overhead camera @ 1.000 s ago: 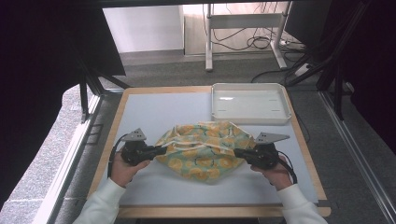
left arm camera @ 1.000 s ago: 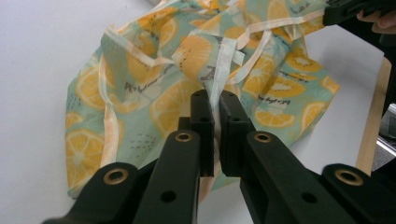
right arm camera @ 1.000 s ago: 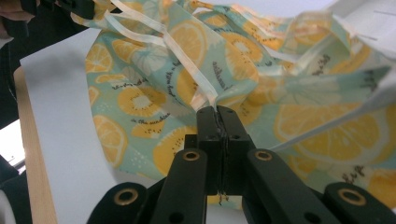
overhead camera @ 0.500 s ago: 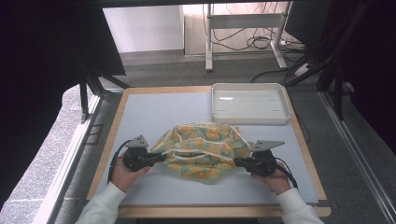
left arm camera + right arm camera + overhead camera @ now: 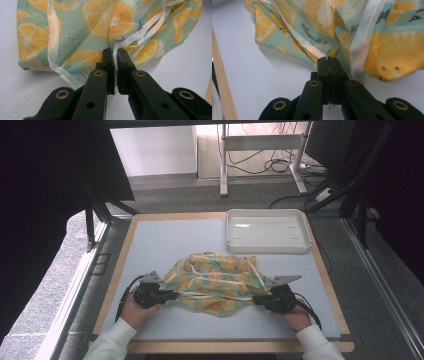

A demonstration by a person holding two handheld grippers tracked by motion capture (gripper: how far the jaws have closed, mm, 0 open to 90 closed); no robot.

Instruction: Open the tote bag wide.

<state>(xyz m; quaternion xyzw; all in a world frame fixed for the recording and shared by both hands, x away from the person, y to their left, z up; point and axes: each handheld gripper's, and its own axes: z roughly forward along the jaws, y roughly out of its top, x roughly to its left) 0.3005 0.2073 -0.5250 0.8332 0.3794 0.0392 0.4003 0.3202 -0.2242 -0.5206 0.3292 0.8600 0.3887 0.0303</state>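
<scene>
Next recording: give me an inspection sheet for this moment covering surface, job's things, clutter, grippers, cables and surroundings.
Surface: pale table top with a wooden rim, bare around the work.
Job's things: orange-print cloth lies bunched near the front middle, stretched between the two grippers.
Clutter: white tray at the far right corner, nothing seen inside it.
Grippers: left gripper shut on the cloth's pale hem; right gripper shut on the cloth's hem at the opposite end.
Cables: a black cable loops from the left gripper; loose floor cables lie beyond the table.
Surroundings: grey carpet, a white desk frame behind, dark frame posts at both sides.
</scene>
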